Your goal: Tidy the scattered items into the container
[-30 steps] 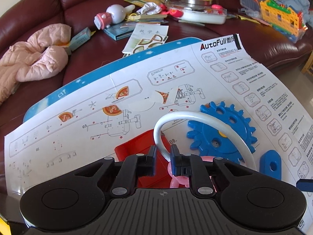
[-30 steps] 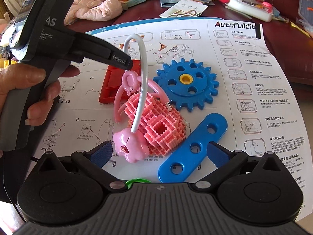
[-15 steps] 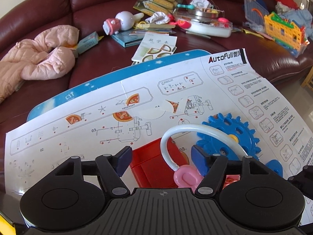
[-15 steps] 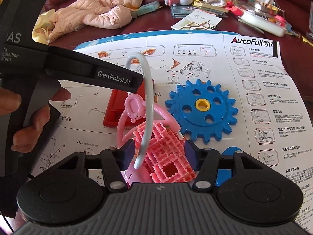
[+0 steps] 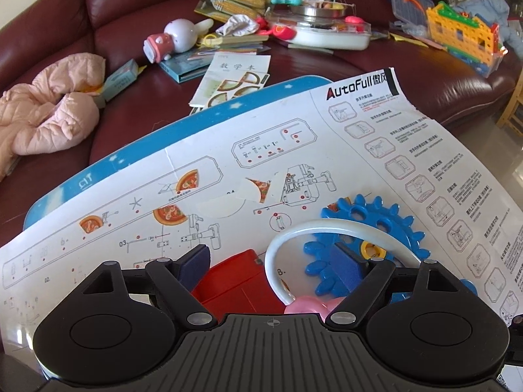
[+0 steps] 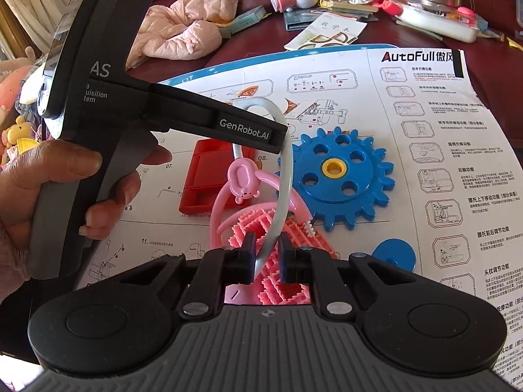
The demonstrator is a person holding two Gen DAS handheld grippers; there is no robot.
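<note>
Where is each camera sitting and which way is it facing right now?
Left wrist: on the left gripper, angled down over the instruction sheet toward the sofa; only its own open fingers show.
Right wrist: on the right gripper, angled down at the toys; its jaws shut on the white tube, the left hand showing.
Shared: tube, blue gear, red piece, sheet.

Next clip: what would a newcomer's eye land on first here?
Probably the big blue gear lying on the white instruction sheet, with the pink lattice toy beside it. Next, the right gripper, fingers pinching the toy's pale hoop, while the left gripper has just been opening above the red piece.
</note>
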